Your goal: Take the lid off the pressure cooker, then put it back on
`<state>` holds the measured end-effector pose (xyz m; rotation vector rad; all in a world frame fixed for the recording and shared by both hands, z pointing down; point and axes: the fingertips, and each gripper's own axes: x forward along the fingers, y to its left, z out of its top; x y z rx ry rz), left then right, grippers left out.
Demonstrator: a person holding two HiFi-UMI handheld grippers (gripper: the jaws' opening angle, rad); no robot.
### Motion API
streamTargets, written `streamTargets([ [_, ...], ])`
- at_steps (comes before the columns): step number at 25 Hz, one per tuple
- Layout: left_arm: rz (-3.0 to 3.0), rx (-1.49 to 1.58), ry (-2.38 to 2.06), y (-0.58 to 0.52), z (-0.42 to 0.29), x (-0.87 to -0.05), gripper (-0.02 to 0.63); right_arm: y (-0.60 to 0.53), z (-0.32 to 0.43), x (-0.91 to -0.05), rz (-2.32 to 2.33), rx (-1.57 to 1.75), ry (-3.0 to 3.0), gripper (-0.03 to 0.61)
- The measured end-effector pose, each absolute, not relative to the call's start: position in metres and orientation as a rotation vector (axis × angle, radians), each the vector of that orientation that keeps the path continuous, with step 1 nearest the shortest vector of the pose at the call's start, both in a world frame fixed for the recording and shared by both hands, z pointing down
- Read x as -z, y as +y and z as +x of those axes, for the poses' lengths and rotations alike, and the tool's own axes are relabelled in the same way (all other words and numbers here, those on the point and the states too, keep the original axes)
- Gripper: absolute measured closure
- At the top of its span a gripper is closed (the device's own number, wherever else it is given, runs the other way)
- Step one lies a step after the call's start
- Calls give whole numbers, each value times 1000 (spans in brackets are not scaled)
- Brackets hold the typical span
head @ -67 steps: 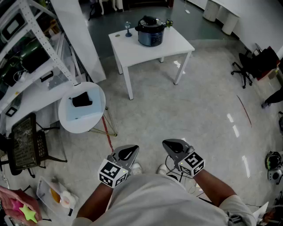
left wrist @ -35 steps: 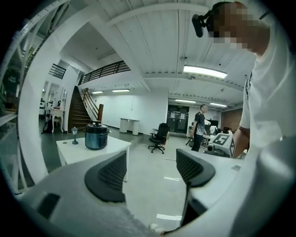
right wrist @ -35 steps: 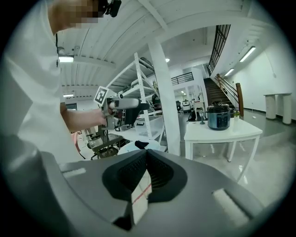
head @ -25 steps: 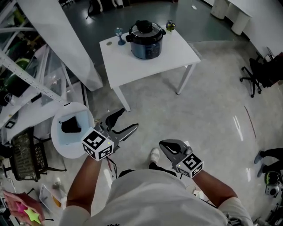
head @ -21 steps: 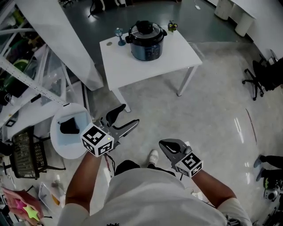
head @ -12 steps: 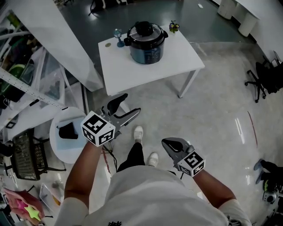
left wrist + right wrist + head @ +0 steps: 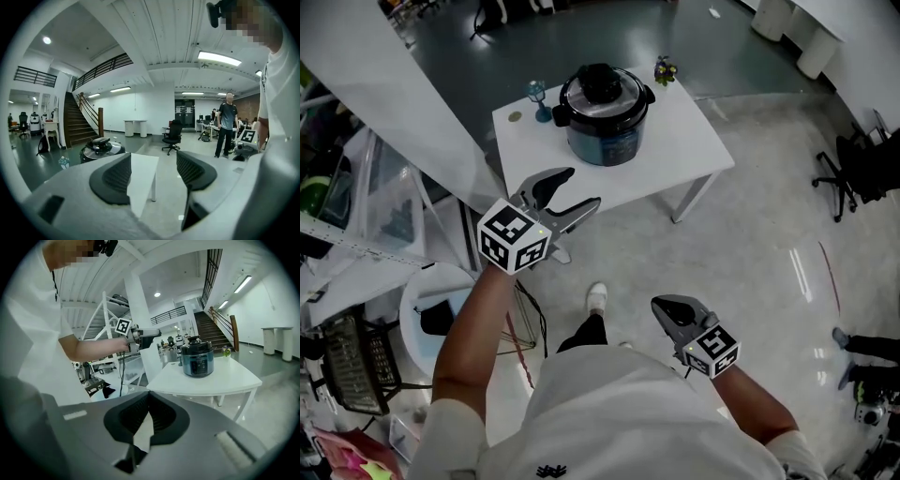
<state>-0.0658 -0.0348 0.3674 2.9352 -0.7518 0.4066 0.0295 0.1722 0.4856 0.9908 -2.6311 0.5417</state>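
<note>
The dark pressure cooker (image 7: 605, 117) stands with its lid (image 7: 600, 86) on, at the back of a white table (image 7: 684, 150). My left gripper (image 7: 575, 192) hovers over the table's near left corner, short of the cooker. It is open with nothing between its fingers, and its jaws have just been closing slightly. In the left gripper view the cooker (image 7: 101, 147) shows past the left pad (image 7: 112, 178). My right gripper (image 7: 672, 311) hangs low over the floor, shut and empty. The right gripper view shows the cooker (image 7: 197, 360) ahead on the table and my left gripper (image 7: 143, 337) held out.
A blue stemmed glass (image 7: 535, 94) and a small flower pot (image 7: 664, 68) stand beside the cooker. A round white side table (image 7: 417, 300) and metal shelving are at the left. An office chair (image 7: 853, 164) is at the right. A person (image 7: 228, 124) stands far off.
The table and cooker have come nearer in the head view. My left gripper has moved forward to the table's near corner. The right gripper stays low and shut.
</note>
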Motion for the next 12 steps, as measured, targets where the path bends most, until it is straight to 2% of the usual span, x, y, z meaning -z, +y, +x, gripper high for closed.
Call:
streamTargets([
  [12, 2987, -458, -673, -204, -54, -374, 302, 66, 17, -486, 1112, -604, -2565, 566],
])
